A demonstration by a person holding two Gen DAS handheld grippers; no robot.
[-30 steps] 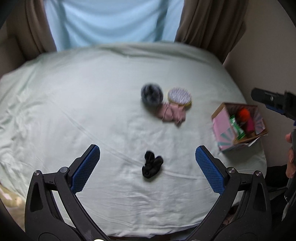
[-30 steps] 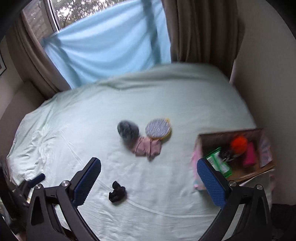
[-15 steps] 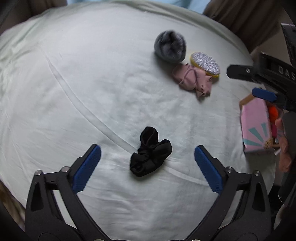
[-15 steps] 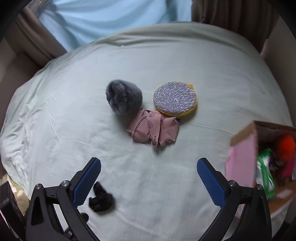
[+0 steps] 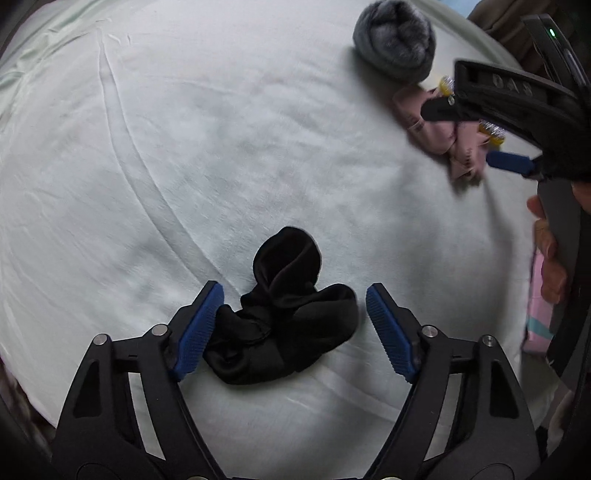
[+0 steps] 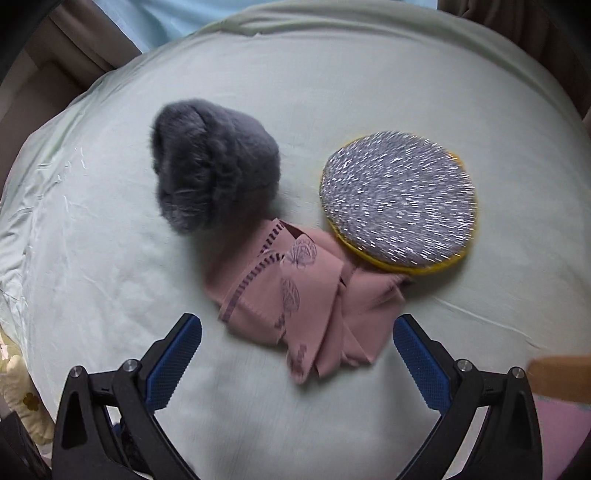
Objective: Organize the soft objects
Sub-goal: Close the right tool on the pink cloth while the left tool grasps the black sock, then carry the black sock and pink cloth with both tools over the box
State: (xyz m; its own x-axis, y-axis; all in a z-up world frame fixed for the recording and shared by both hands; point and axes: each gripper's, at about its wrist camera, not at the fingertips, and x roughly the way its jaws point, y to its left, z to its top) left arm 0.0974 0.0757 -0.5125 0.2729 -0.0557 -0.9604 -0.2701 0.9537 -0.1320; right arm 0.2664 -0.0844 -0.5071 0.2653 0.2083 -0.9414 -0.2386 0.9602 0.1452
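A crumpled black sock (image 5: 284, 317) lies on the pale green bedsheet (image 5: 184, 155). My left gripper (image 5: 295, 328) is open, its blue pads on either side of the sock, the left pad touching it. A pink cloth (image 6: 303, 299) lies crumpled on the sheet, with a grey fuzzy ball (image 6: 210, 177) to its upper left and a round silver-and-yellow pad (image 6: 399, 199) to its upper right. My right gripper (image 6: 295, 362) is open just in front of the pink cloth, not touching it. The right gripper (image 5: 476, 136) also shows over the cloth in the left wrist view.
The corner of a pink cardboard box (image 6: 561, 413) shows at the lower right of the right wrist view and at the right edge of the left wrist view (image 5: 537, 314). Curtains and a blue cover stand behind the bed (image 6: 166, 22).
Both grippers have come down and forward. The left one now straddles the black sock with its jaws narrower than before. The right one has closed in on the pink cloth.
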